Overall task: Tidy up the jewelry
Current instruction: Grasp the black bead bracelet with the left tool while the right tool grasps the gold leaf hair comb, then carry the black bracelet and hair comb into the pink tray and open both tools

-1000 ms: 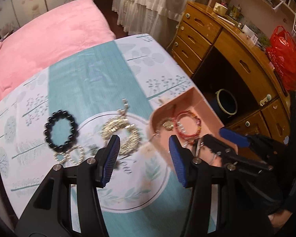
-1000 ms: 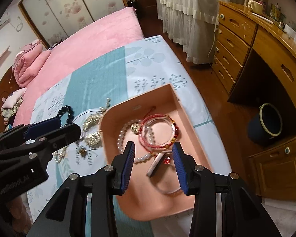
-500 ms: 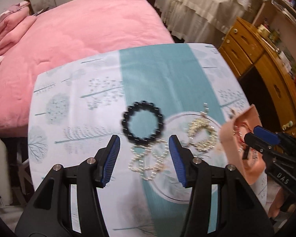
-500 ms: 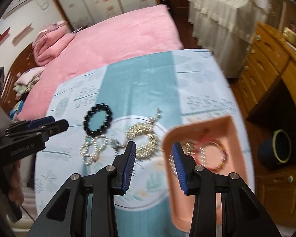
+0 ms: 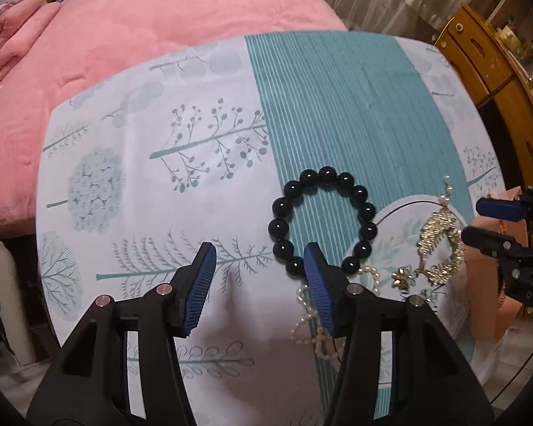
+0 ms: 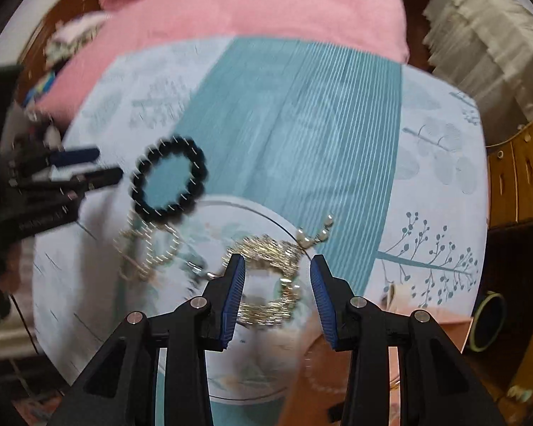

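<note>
A black bead bracelet (image 5: pixel 323 220) lies on the teal and white tablecloth (image 5: pixel 195 142); it also shows blurred in the right wrist view (image 6: pixel 168 181). A gold necklace (image 5: pixel 440 248) and a small pearl bracelet (image 5: pixel 312 319) lie beside it. My left gripper (image 5: pixel 259 280) is open and empty just left of the black bracelet. My right gripper (image 6: pixel 277 298) is open and empty above the gold necklace (image 6: pixel 270 273). The pink tray (image 5: pixel 494 284) sits at the table's right edge, partly hidden by the right gripper (image 5: pixel 494 220).
A pink bed (image 5: pixel 142 25) lies behind the table. A wooden dresser (image 5: pixel 497 53) stands at the right. A dark round bin (image 6: pixel 486 319) stands on the floor by the table.
Both grippers have swung left, away from the pink tray. My left gripper now points left of the black bracelet. My right gripper now hovers over the gold necklace.
</note>
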Available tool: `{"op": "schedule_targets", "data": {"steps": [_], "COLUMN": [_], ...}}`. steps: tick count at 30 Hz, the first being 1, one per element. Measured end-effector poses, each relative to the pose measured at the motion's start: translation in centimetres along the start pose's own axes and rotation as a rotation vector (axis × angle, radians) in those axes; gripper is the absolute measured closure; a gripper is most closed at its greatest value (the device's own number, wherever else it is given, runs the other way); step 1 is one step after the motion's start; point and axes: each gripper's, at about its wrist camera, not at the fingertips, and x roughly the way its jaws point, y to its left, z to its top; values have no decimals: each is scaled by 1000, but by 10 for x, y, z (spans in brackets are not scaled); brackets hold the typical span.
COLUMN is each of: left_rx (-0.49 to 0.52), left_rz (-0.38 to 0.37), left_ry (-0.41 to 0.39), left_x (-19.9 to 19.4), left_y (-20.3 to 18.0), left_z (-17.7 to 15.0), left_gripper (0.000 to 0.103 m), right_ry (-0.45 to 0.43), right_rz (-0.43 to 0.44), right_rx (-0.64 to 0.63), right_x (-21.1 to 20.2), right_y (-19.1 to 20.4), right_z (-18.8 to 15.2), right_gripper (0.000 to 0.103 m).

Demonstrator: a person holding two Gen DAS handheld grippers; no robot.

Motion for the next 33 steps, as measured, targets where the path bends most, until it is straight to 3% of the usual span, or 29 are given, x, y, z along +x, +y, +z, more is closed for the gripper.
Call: {"op": "schedule_targets", "data": {"steps": [7,14,21,27,28,29,30,33], "left_rx": [-2,0,-1,-4,2,18,27,9], "left_rz": [-3,7,11,12,9,6,7,9], "left_ry": [18,47,51,49,46,35,30,33], "left_x": [20,36,45,47,46,45,41,38], "left_y": [-5,-13,-26,-31,-32,-34,-32,-34], "left_z": [8,15,20,24,23,23,21,19], "left_gripper": [55,55,54,54,61,81,91,91], "right_ry": [73,119,109,74,62,45,25,-23], "right_rz": [-27,-61,-90,-63,-53,-46,-36,-2], "right_rx": [-74,-88,-115,-92,-86,-78,-64,-10], "right_x": [24,43,41,36,35,31,25,11], "right_y": [0,-1,-4,1,2,5,3,-2], "right_z": [0,-1,0,-4,-3,-5,-5,-8], "right_gripper": [64,77,87,88,88,88,88,88]}}
